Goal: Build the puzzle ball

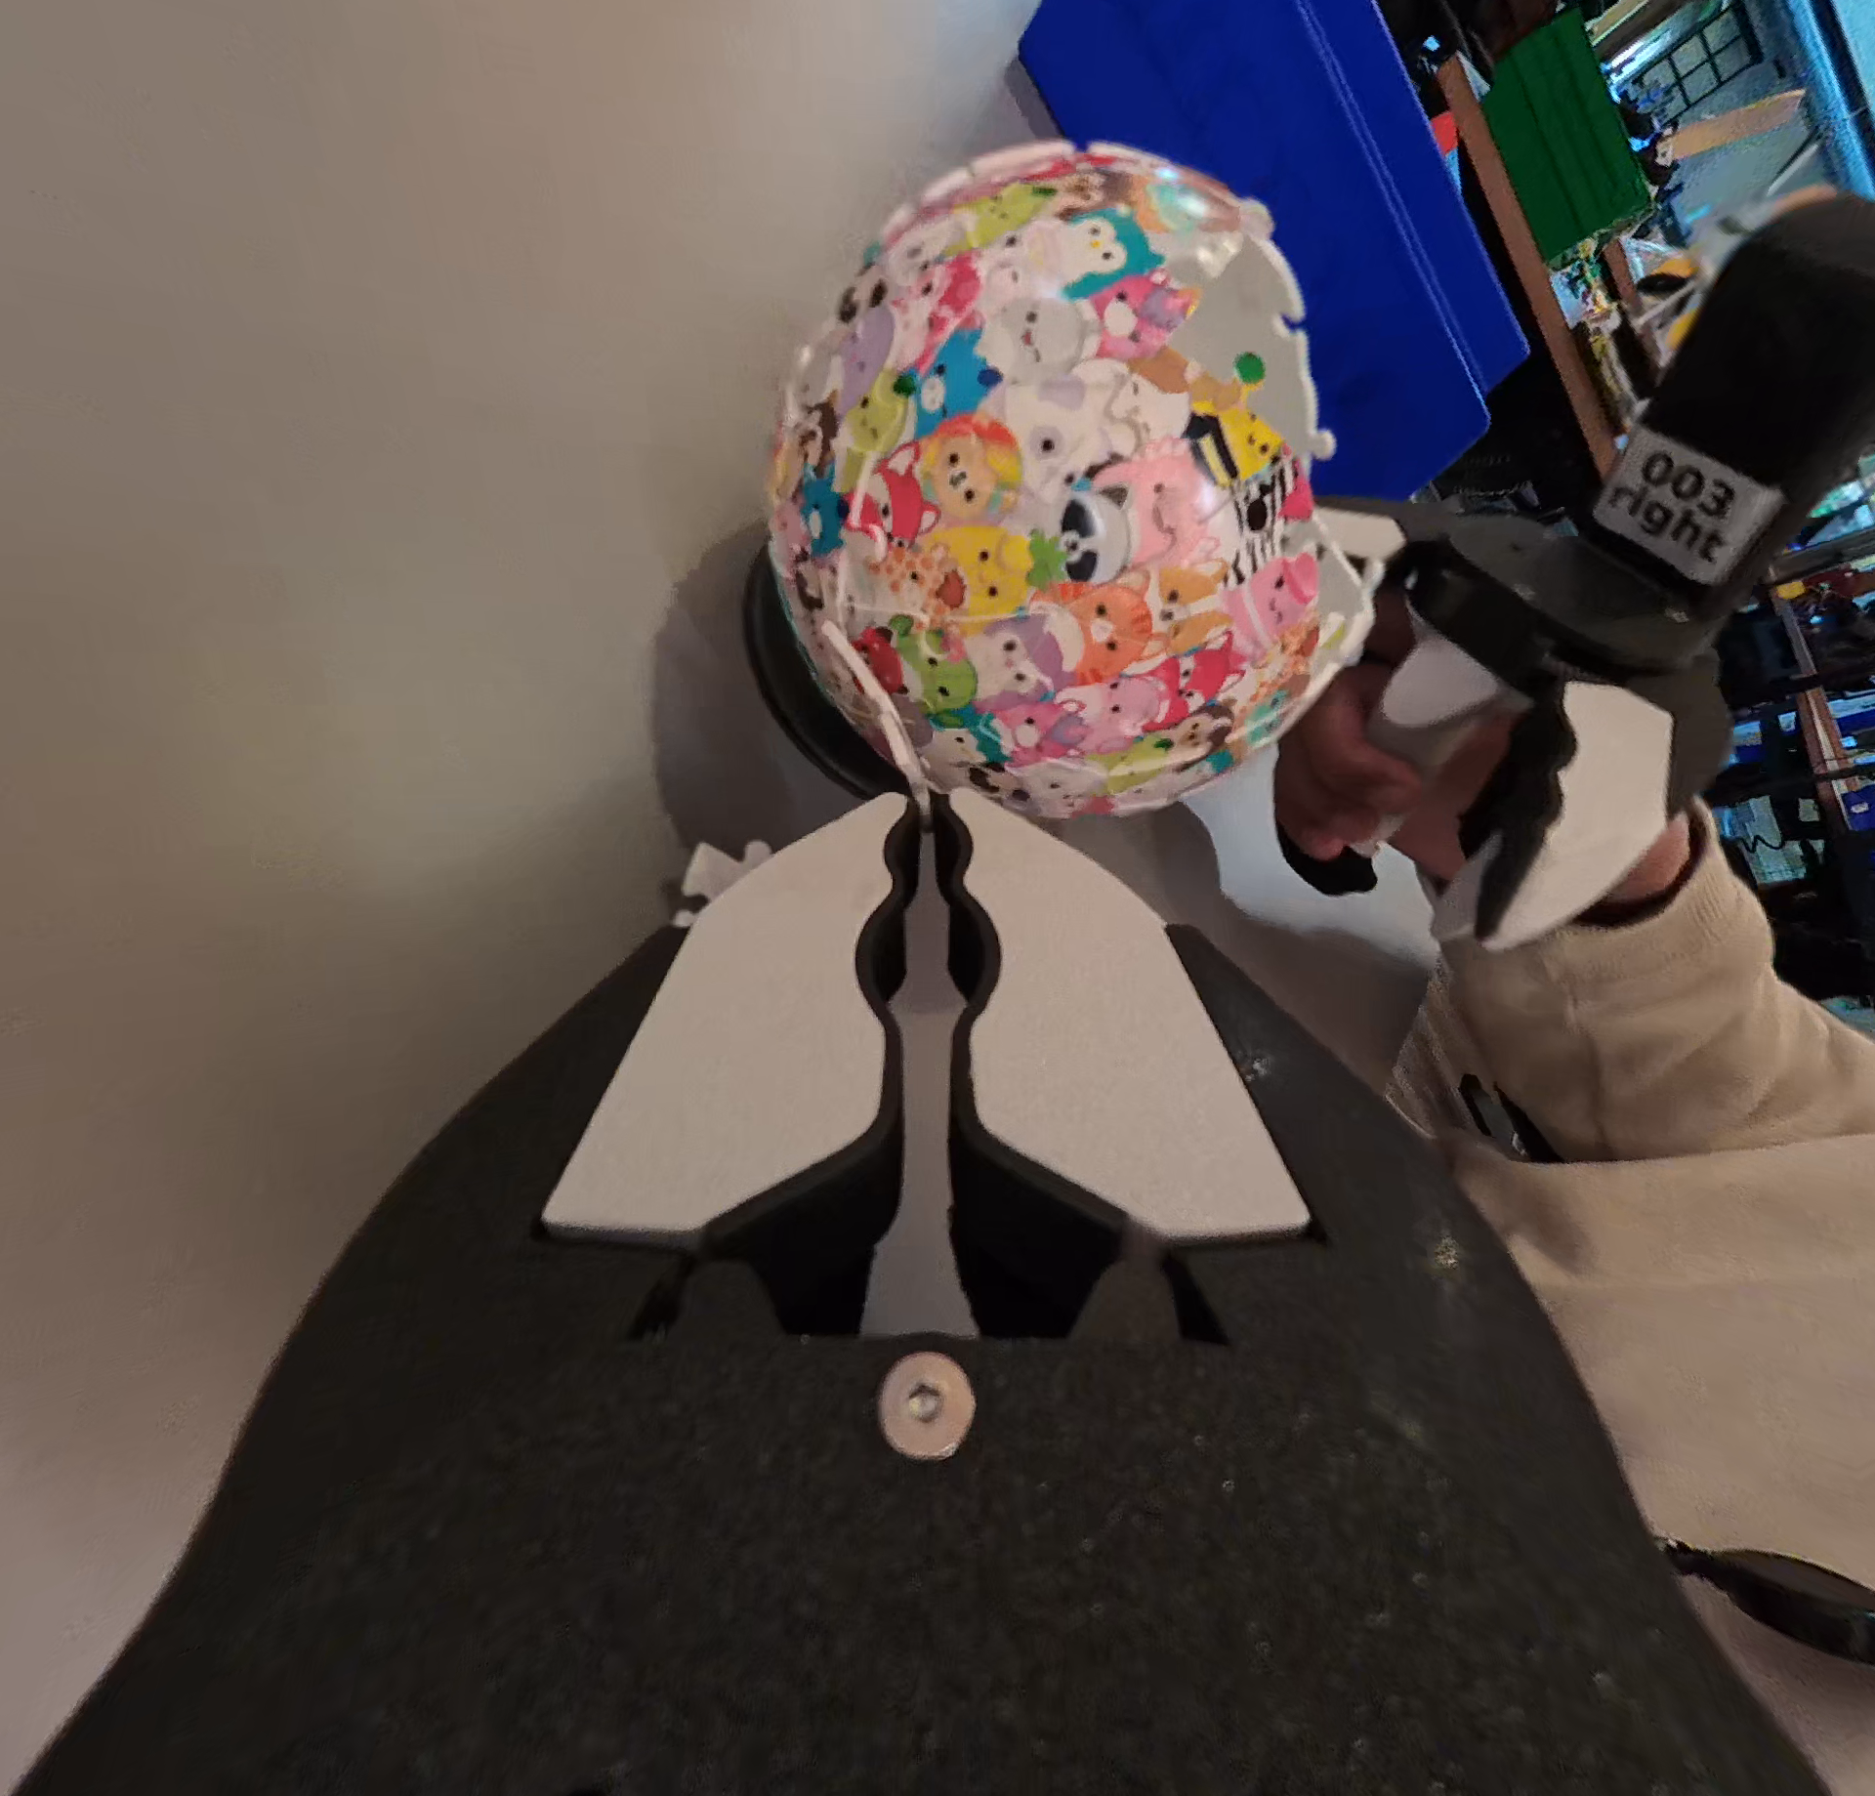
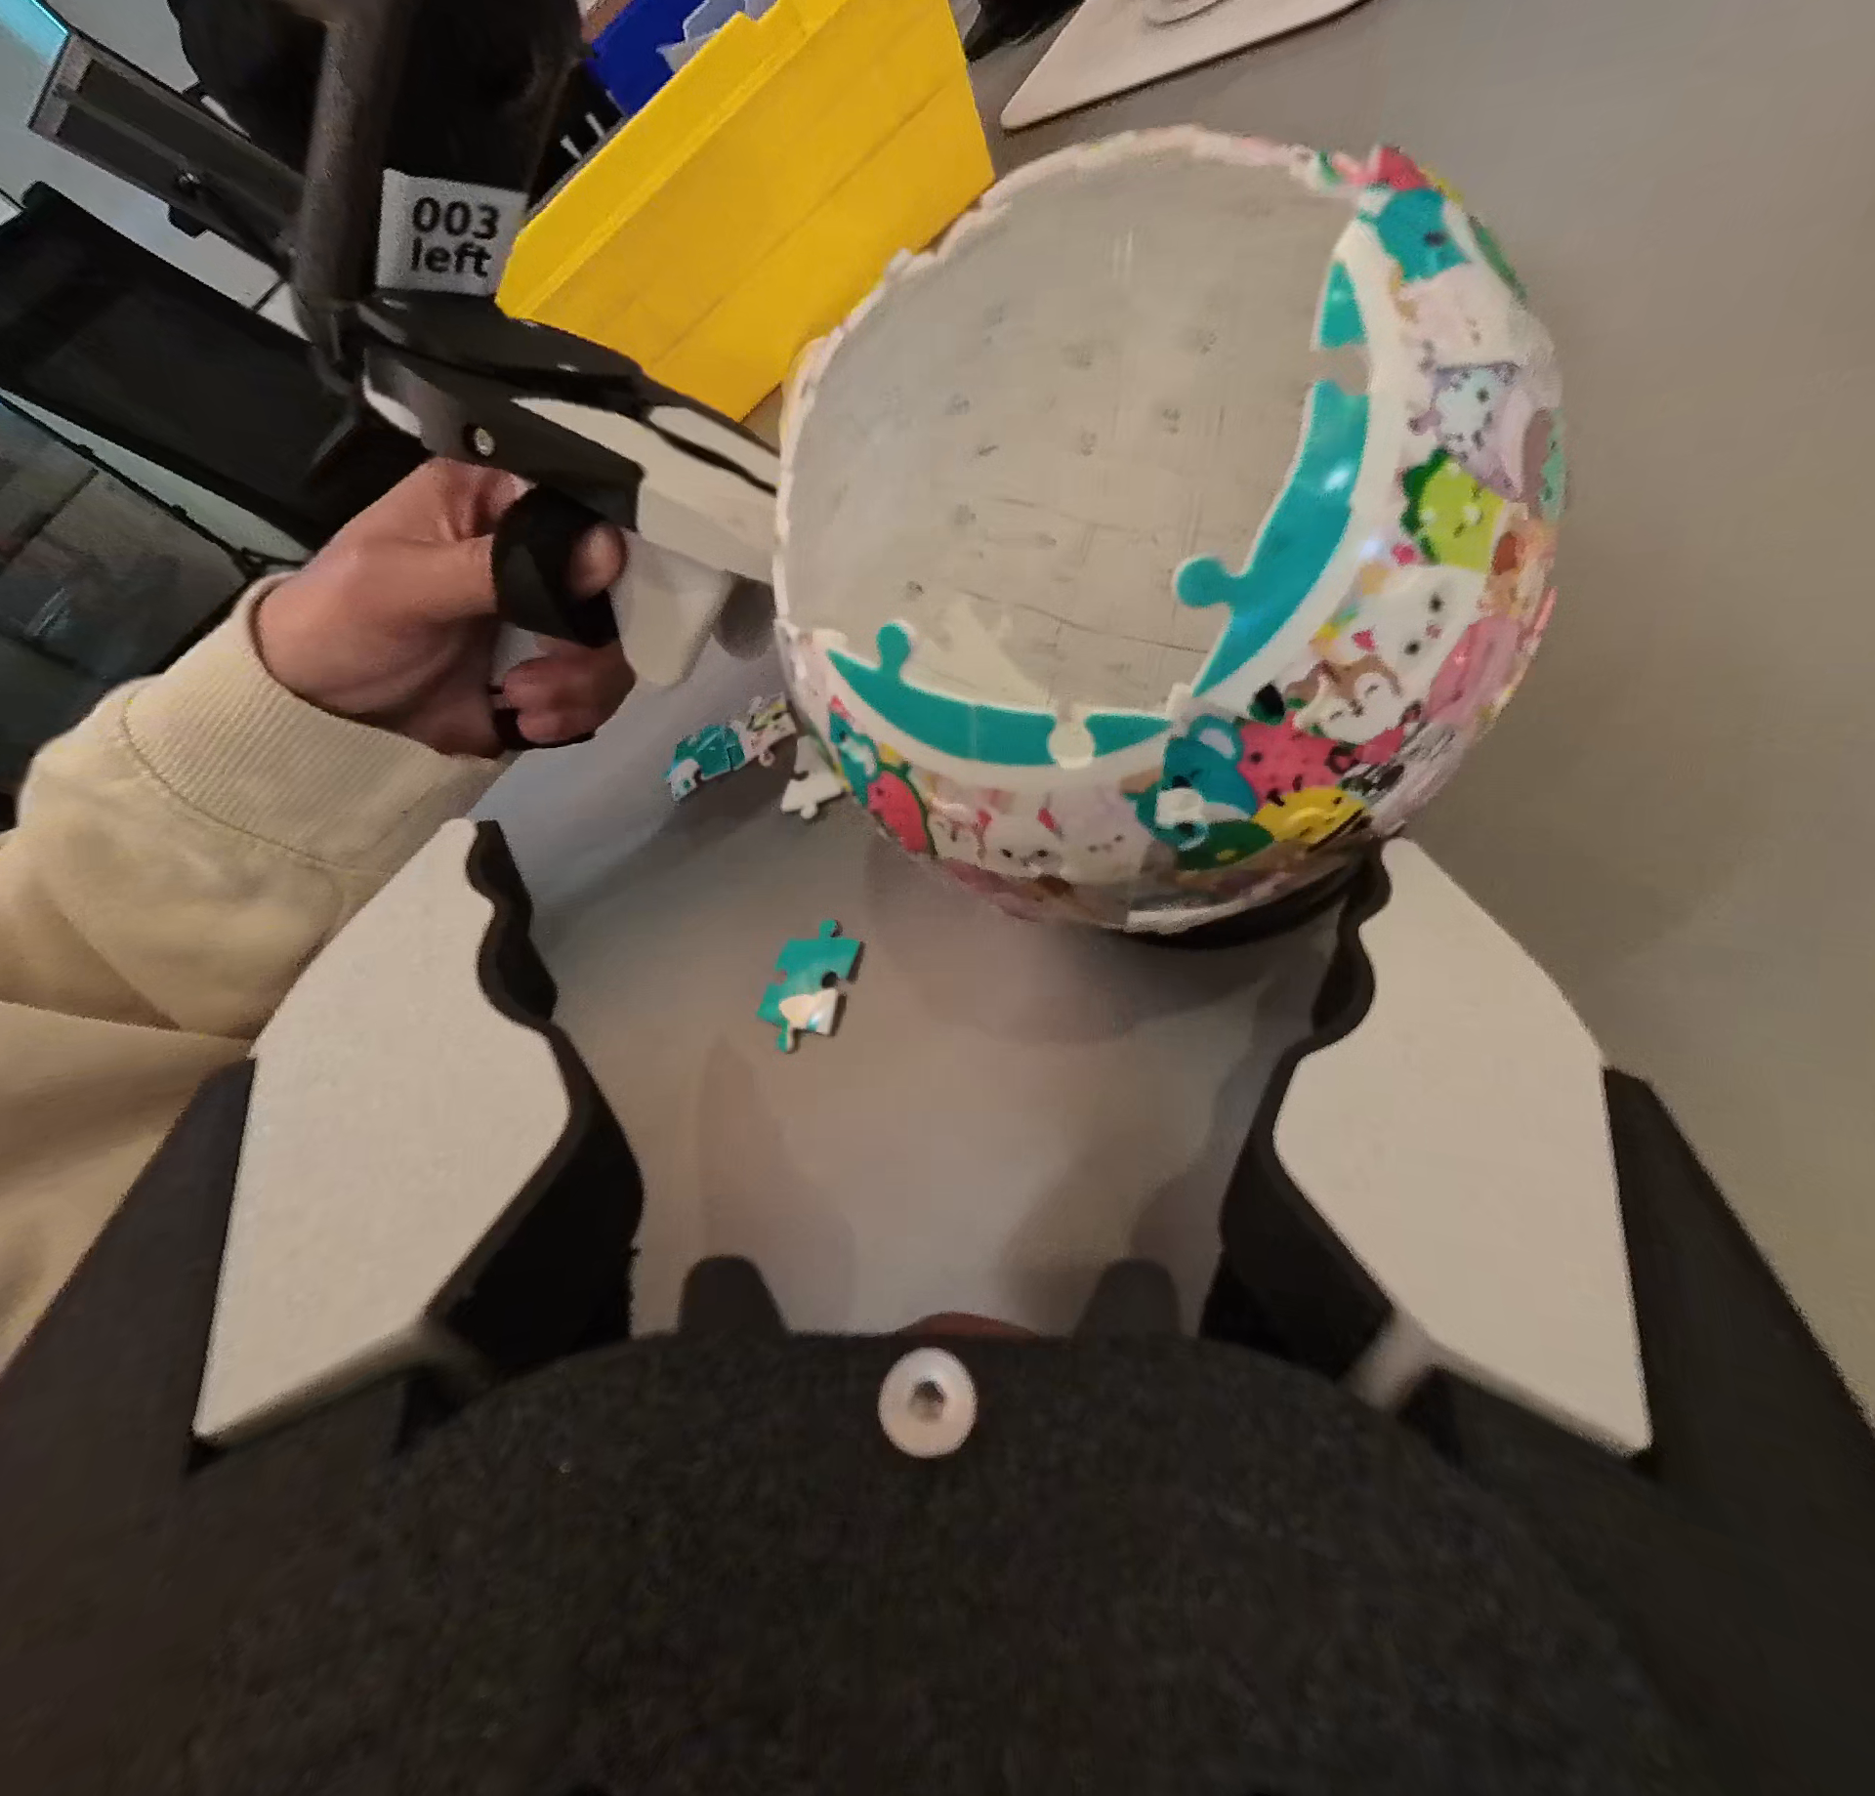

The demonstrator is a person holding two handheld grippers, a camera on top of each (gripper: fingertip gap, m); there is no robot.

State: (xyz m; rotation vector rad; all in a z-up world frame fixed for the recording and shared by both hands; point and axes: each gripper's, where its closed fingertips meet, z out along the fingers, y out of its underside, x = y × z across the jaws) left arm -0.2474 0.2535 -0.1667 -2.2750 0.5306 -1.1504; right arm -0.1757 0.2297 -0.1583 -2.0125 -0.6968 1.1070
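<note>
Left gripper [image 1: 925,834] pinches puzzle ball [image 1: 1045,489] rim, seemingly; right gripper [image 2: 928,936] gapes.

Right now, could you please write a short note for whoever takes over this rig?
Left tool: shut on the rim of the puzzle ball, steadying it on the table.
Right tool: open, holding nothing, hovering in front of the ball above a loose teal piece.
Done: most of the shell is assembled; it sits on a dark stand.
Left: a large opening remains on the side facing the right tool. More loose pieces lie beside the ball. Pick up the teal piece next, probably.
</note>
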